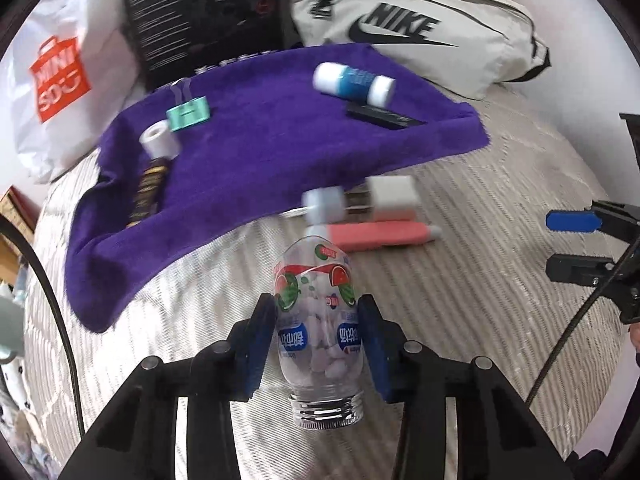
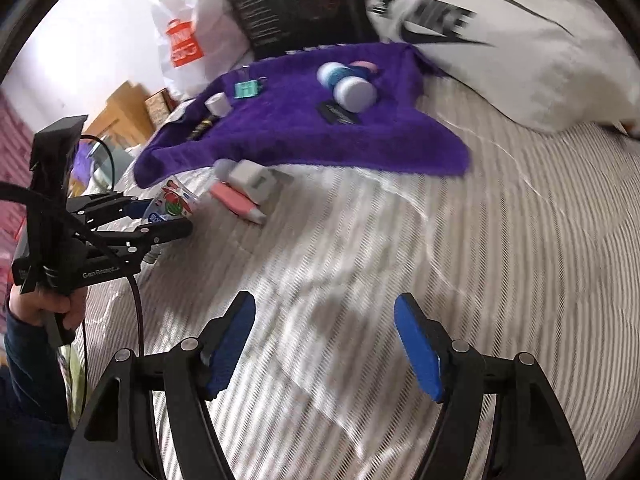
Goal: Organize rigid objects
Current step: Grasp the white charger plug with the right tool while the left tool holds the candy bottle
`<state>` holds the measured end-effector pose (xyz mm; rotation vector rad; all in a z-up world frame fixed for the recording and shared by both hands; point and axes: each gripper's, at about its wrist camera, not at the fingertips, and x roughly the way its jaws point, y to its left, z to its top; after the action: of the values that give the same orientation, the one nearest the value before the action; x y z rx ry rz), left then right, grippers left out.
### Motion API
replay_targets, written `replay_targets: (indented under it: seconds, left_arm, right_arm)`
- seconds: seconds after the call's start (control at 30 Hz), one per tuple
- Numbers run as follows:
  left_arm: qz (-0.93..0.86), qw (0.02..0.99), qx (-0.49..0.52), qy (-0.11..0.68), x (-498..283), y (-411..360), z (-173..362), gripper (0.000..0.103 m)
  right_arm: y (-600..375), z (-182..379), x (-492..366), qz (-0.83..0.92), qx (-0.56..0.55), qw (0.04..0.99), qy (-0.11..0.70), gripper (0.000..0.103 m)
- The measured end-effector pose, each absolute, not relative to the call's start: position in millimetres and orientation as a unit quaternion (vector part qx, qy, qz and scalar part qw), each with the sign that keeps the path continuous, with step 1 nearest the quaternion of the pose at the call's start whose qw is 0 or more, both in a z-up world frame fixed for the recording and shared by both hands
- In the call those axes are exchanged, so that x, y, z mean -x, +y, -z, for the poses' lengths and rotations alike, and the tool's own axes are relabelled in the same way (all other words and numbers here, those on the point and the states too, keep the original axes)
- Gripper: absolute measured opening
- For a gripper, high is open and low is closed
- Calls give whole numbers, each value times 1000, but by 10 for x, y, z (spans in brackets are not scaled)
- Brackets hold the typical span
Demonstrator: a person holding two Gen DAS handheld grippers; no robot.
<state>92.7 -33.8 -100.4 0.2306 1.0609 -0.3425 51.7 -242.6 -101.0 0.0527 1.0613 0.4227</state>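
Left gripper [image 1: 318, 344] clamps a clear candy bottle [image 1: 320, 320] (watermelon label); right gripper [image 2: 325, 346] gapes, Nike bag [image 1: 408, 28] beyond.

Bright daylight, motion blur throughout (fisheye edges bent, dark).

Striped bed [image 2: 400, 240] carries purple towel [image 1: 248, 152], pink tube [image 1: 380, 234], Nike bag [image 1: 420, 28].
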Motion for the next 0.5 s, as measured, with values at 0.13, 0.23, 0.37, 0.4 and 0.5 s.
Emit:
replay_targets:
  seconds: [0.13,0.23,0.37,0.4,0.5]
  left_arm:
    - [142,844,-99,507,-938,-134,1017,40]
    - [132,845,-93,509,-927,-10,1026,40]
    - [124,846,-85,512,-924,85,1058,40]
    - [121,847,-78,512,-928,109,1065,40]
    - [121,849,-64,510,-939,155,1072,40]
  right_arm:
    - [-2172,979,-685,-233,2,839,491,71]
    - [-2007,959,-841,-254,15,839,481,68]
    - [-1815,931,-1064,-271,39,842,465,64]
    - [-1771,937,-1109,-276,50,840,464,62]
    - [-1649,980,-1237,-284,85,835,463,51]
